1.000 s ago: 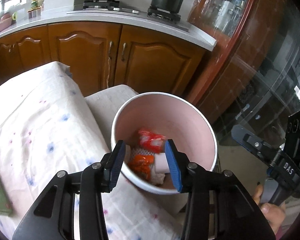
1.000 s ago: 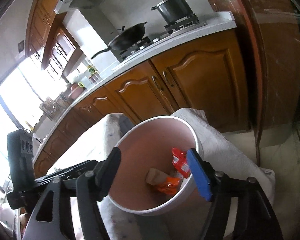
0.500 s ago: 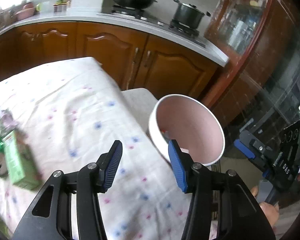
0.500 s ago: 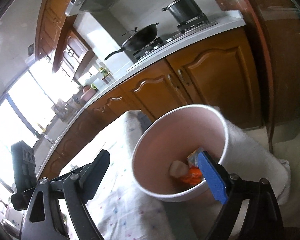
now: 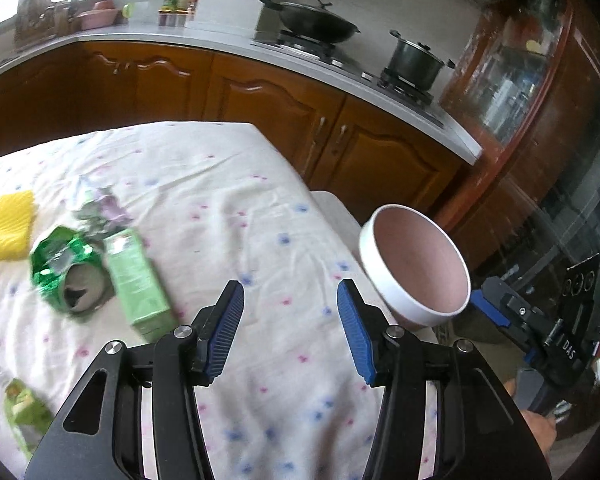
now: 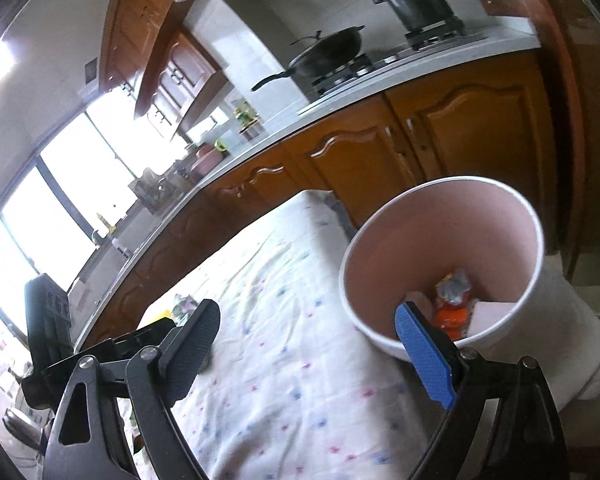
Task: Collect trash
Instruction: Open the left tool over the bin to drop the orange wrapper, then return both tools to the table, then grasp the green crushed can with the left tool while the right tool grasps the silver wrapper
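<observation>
Left hand-held gripper (image 5: 290, 322) agape, empty, above cloth-covered bench (image 5: 228, 216). Right hand-held gripper (image 6: 308, 344) spread wide, empty, blue pad overlapping near rim of bin (image 6: 444, 264). Bin stands just off bench end, white outside, pink inside; orange wrapper (image 6: 452, 316) and other scraps at bottom. On cloth, to left: green carton (image 5: 140, 284), touching crushed green can (image 5: 68, 276); small bottle (image 5: 26, 412) nearer; yellow sponge (image 5: 6, 224) farther. Behind: wood cabinets, wok (image 5: 316, 24), pot (image 5: 414, 60) on stove.
</observation>
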